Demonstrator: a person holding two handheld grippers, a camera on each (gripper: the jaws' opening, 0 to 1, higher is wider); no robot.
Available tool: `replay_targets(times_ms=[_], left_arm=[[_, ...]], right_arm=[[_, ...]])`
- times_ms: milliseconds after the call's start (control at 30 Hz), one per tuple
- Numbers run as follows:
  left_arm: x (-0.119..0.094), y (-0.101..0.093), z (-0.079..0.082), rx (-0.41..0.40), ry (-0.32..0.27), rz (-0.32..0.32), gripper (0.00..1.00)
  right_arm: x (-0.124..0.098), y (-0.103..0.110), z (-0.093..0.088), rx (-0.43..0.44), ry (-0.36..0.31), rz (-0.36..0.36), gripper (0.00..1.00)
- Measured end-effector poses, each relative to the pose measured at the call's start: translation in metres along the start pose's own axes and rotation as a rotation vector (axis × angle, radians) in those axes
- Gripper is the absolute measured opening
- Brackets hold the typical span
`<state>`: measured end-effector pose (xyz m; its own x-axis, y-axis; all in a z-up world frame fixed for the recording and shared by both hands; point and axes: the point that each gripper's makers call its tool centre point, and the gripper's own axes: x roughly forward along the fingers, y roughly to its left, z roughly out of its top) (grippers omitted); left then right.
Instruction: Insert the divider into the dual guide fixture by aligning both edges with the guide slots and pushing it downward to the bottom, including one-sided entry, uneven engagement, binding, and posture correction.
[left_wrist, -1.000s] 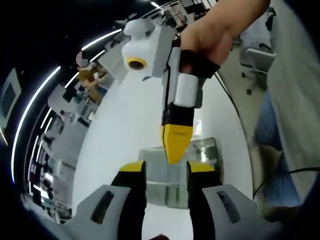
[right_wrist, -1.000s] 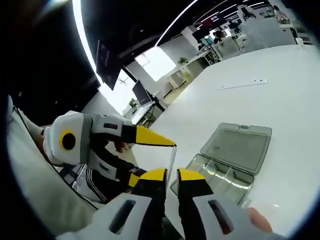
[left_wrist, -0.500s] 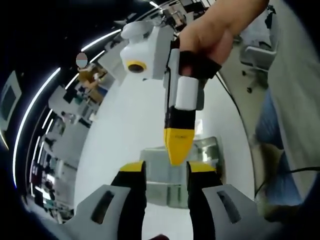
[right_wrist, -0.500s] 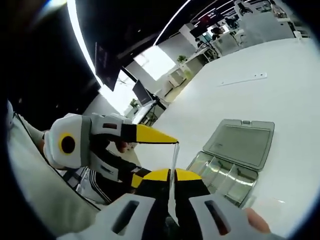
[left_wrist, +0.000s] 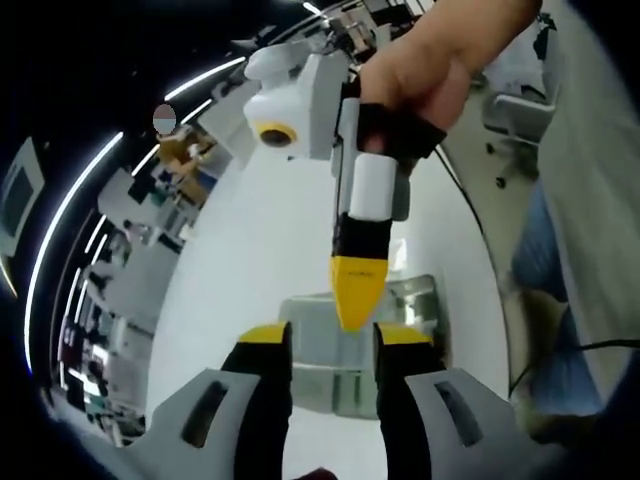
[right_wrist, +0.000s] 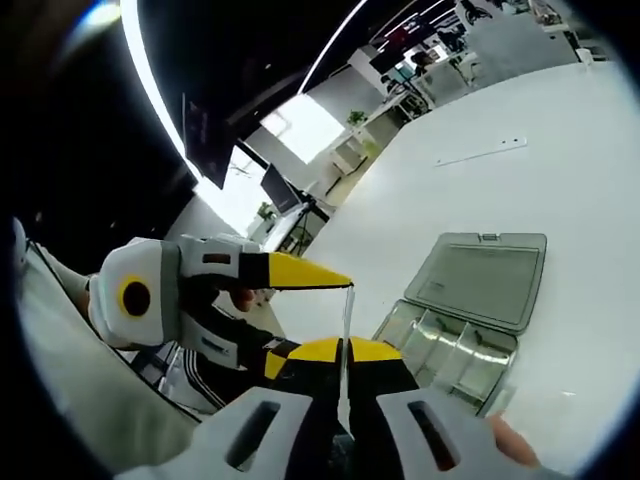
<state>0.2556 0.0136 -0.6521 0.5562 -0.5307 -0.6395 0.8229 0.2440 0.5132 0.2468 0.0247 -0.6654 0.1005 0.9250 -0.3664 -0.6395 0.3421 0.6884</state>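
The desk (right_wrist: 560, 140) was a broad white surface, bare apart from a thin pale strip (right_wrist: 482, 153) lying well beyond the fixture. Behind the desk the room was an open office with a dark ceiling, long light strips (right_wrist: 150, 110), a bright window (right_wrist: 300, 125) and distant furniture; an office chair (left_wrist: 510, 120) stood off the desk's far side in the left gripper view. The fixture (right_wrist: 455, 345) was a clear plastic box sitting on the desk, its grey hinged lid (right_wrist: 480, 280) lying open and flat behind it; clear partitions crossed its tray, and what else lay in the compartments could not be told. The divider (right_wrist: 346, 330), a thin clear sheet, was held edge-on in the air, near the fixture on its side away from the lid and apart from it. The right claw (right_wrist: 342, 352) was pressed together on the divider's lower part. The left claw (right_wrist: 340, 284) came in from the side away from the fixture, its yellow tips meeting the divider's top edge; in its own view the left claw (left_wrist: 328, 345) showed its jaws spread, with the clear sheet not discernible between them, so its grip could not be told. A hand (left_wrist: 425, 70) held the right claw's handle above the fixture (left_wrist: 345, 350).
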Motion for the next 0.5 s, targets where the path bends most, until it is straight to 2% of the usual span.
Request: replay_targets(times_ms=[300,500], left_arm=[[-0.0004,0.0032,0.0012,-0.005,-0.012,0.006,0.3],[-0.0018,0.0034,-0.0001,-0.025,-0.019,-0.009,0.32]], right_arm=[[-0.0016,0.0004,0.0034,0.016,-0.014,0.007,0.0],[-0.0015,0.0005,0.0033,-0.007,-0.014,0.004,0.0]])
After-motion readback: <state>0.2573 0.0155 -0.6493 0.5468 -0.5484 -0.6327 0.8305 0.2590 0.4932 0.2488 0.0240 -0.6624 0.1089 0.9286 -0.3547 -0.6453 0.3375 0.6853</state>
